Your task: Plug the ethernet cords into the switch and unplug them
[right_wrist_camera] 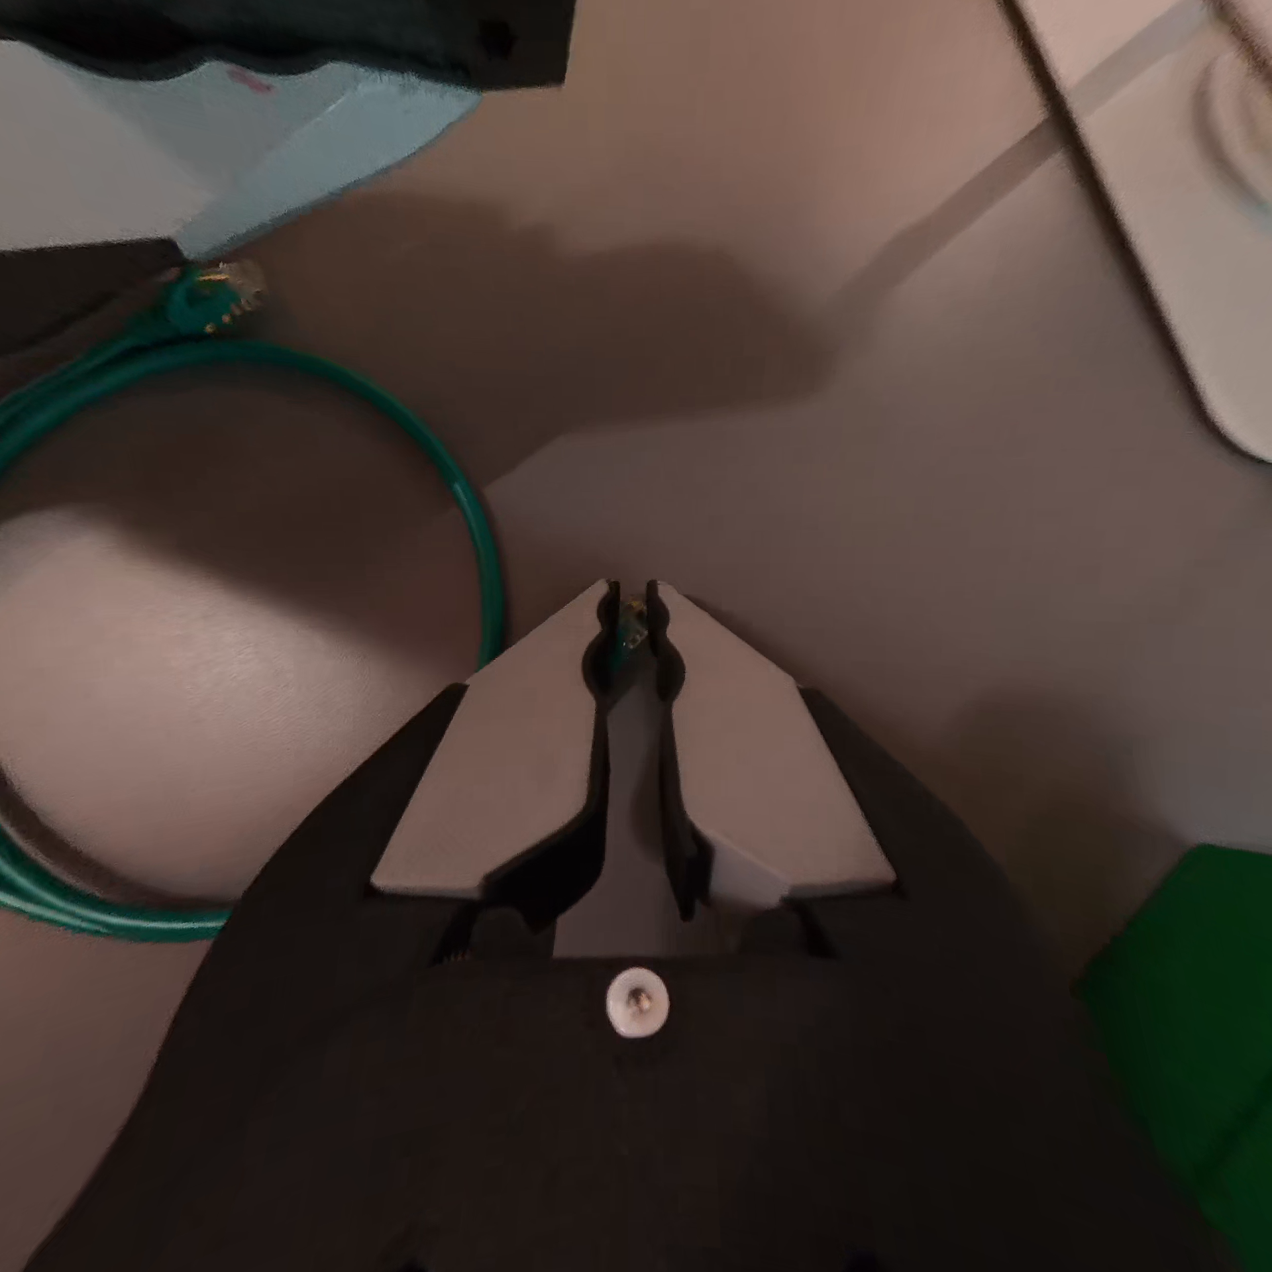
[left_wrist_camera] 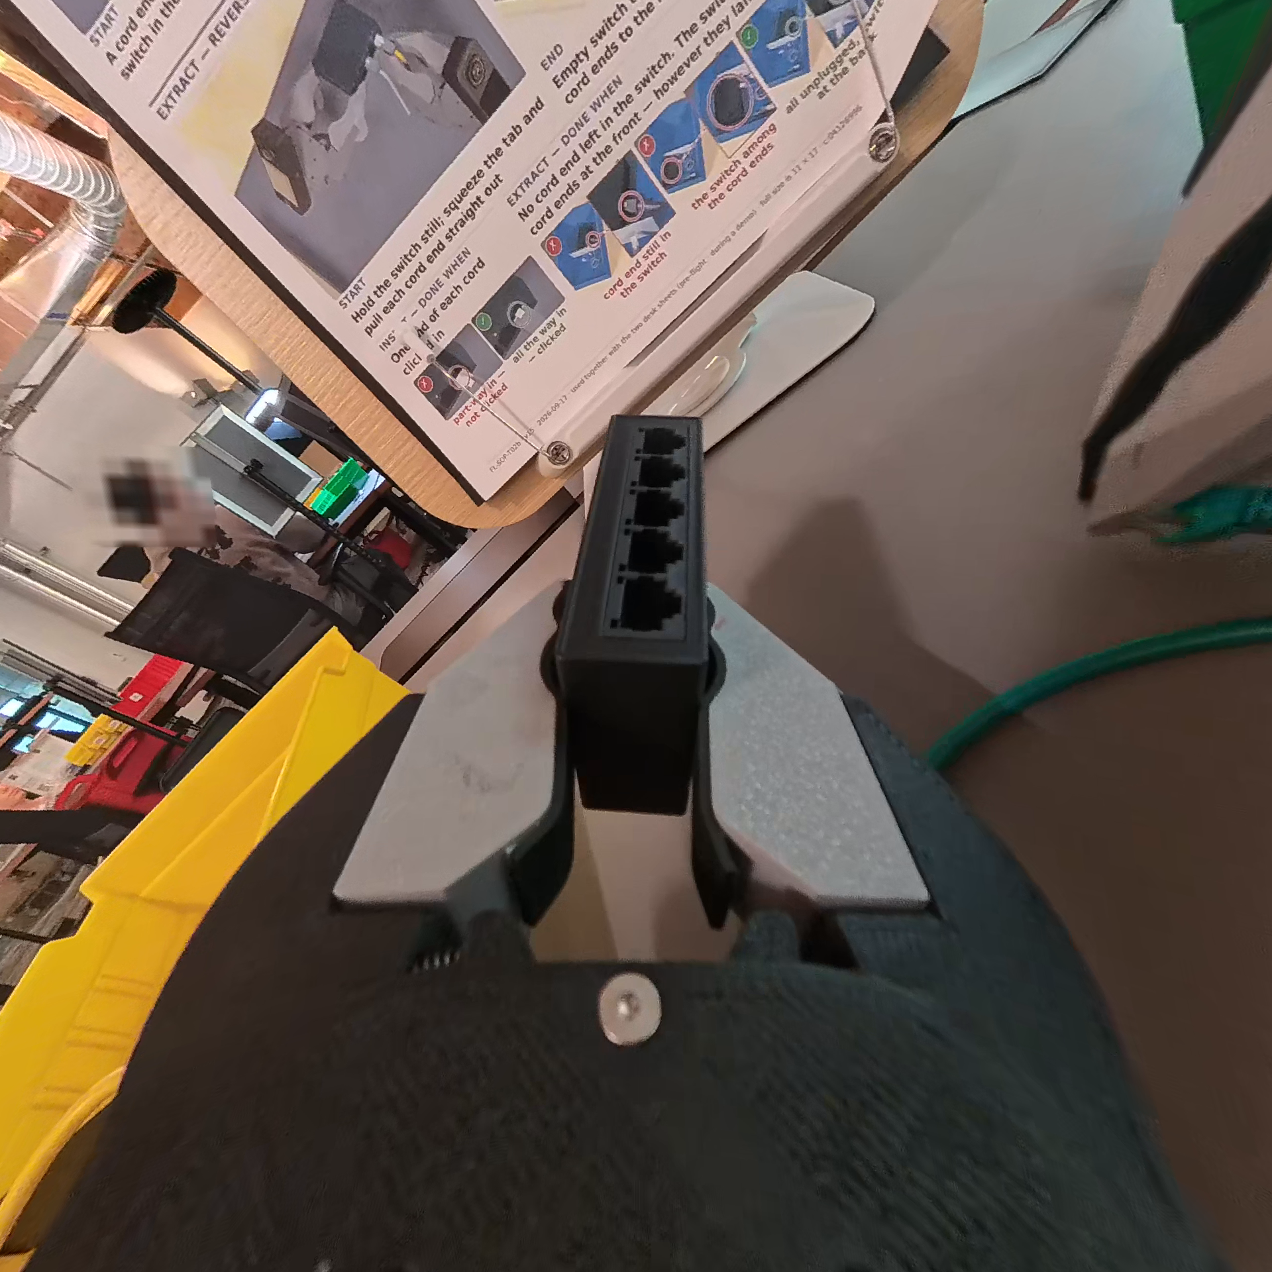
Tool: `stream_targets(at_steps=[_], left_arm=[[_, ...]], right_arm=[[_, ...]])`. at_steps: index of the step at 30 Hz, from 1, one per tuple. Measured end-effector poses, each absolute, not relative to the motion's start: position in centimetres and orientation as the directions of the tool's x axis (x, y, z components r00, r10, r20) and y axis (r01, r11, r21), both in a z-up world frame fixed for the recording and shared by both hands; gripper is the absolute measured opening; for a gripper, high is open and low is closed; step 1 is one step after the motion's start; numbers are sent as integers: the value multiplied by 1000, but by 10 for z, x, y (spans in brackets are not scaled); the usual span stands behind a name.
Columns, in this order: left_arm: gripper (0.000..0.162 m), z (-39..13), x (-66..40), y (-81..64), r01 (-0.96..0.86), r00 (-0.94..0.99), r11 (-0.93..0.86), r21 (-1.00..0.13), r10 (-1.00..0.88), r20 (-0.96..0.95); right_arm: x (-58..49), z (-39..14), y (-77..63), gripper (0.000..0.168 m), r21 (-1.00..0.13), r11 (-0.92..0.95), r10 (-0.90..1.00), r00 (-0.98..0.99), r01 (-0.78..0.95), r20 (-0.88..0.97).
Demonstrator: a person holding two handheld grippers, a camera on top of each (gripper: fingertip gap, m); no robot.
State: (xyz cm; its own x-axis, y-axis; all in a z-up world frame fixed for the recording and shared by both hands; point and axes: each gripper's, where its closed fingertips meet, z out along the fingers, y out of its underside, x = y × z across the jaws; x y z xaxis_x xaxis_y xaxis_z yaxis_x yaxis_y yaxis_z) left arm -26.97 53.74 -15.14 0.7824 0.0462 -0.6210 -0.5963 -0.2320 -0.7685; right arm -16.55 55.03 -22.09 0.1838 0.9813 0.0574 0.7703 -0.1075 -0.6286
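My left gripper [left_wrist_camera: 637, 661] is shut on a black ethernet switch [left_wrist_camera: 640, 585] and holds it above the brown table, with its row of several empty ports facing up. My right gripper [right_wrist_camera: 632, 606] is shut on the plug [right_wrist_camera: 630, 633] of a green ethernet cord, which barely shows between the fingertips. The cord [right_wrist_camera: 475, 523] loops on the table to the left. Its other plug [right_wrist_camera: 213, 299] lies free near the left gripper's finger [right_wrist_camera: 310, 124]. In the left wrist view, the cord [left_wrist_camera: 1074, 674] and the blurred right gripper [left_wrist_camera: 1170, 413] show at the right.
A yellow bin [left_wrist_camera: 206, 826] stands close on the left of the left gripper. An instruction sheet on a wooden board [left_wrist_camera: 482, 206] stands behind the switch on a white base [left_wrist_camera: 791, 323]. A green box [right_wrist_camera: 1204, 998] is at the right gripper's lower right.
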Motion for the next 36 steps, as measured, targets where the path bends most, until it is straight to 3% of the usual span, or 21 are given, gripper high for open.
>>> stream_targets(at_steps=[1, 9, 13, 19, 26, 36], left_arm=[[32, -152, -270, 537, -598, 781, -233, -767, 46, -623], [32, -151, -261, 538, -613, 779, -196, -765, 12, -627], [32, -154, -246, 539, -686, 721, -175, -706, -36, -692], [32, -159, -244, 540, -706, 703, -179, -685, -59, -709], [33, -170, -223, 541, -818, 573, -141, -557, -130, -809], [33, -166, -237, 542, -758, 646, -188, -625, -82, -759]], right_arm=[[-168, -216, 553, 4, -649, -92, 978, 190, 755, 81], [-183, -167, 563, 2, -840, -70, 959, 267, 539, 92], [-186, -145, 558, 1, -901, -37, 967, 243, 433, 77], [-191, -133, 551, 0, -935, -99, 976, 214, 341, -26], [-188, -127, 554, 0, -947, -107, 973, 228, 302, -38], [-189, -123, 552, 0, -953, -44, 970, 241, 301, 31]])
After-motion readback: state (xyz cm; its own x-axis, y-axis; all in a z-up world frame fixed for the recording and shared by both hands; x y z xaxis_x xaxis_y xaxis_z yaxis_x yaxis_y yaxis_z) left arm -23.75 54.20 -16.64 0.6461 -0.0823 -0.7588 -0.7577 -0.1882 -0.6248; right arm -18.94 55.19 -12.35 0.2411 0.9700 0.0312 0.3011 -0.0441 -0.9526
